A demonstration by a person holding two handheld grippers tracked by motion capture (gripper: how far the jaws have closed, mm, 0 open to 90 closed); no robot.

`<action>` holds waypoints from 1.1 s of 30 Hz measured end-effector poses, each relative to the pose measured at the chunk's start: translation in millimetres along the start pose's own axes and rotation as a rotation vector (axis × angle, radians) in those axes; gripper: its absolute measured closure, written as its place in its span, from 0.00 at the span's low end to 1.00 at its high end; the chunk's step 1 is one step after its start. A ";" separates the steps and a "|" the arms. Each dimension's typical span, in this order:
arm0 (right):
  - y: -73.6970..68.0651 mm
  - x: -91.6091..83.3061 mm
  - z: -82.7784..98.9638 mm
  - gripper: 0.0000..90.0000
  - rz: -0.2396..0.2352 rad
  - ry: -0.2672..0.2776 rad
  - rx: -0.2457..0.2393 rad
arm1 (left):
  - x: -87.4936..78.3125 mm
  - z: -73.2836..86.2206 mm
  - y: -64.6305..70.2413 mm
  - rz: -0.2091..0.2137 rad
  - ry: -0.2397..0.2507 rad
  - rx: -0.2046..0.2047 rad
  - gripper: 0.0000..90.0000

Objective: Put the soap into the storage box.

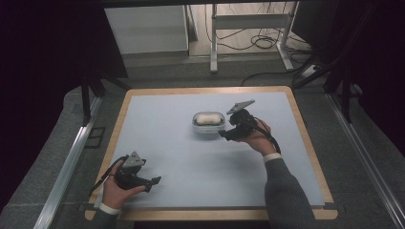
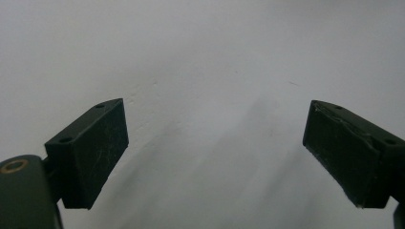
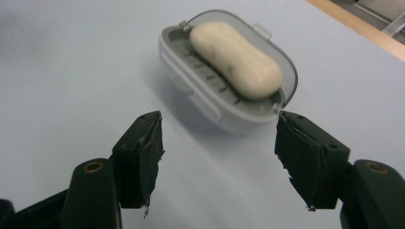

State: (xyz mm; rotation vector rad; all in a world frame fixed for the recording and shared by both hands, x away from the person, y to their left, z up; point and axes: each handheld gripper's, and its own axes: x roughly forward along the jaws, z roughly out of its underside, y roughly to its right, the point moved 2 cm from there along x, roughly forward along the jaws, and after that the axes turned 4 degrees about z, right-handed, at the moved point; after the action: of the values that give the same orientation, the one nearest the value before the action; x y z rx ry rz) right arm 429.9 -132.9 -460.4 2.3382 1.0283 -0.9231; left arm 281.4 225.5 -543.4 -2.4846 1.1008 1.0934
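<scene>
We see a pale soap bar (image 3: 236, 53) lying in a grey soap dish (image 3: 216, 106) at the middle of the blue mat (image 1: 181, 157); the right gripper (image 1: 224, 134) sits just right of the dish, jaws spread; the left gripper (image 1: 154, 182) rests near-left, jaws spread wide.

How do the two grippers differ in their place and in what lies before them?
The right gripper is beside the soap dish, which holds a pale soap bar; the left gripper sits at the near-left corner, far from the dish, facing bare mat. Both are open and hold nothing.
</scene>
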 end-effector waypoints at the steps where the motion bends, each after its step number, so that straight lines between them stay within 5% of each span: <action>1: 0.0 0.0 0.0 0.36 0.000 0.000 0.000 | 0.0 0.0 0.0 0.000 0.000 0.000 0.10; 22: 0.7 -37.5 113.1 0.33 0.083 0.032 0.166 | 1.7 0.1 0.0 -0.006 -0.006 0.001 0.10; 33: 0.7 -40.0 120.5 0.33 0.109 0.062 0.202 | 1.2 0.0 -0.1 -0.006 -0.001 0.000 0.09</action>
State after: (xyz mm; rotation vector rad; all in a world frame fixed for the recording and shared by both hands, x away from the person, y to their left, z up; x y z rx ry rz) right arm 361.7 -225.1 -514.8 2.5753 0.8558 -0.9567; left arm 282.0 224.9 -544.3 -2.4855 1.0923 1.0922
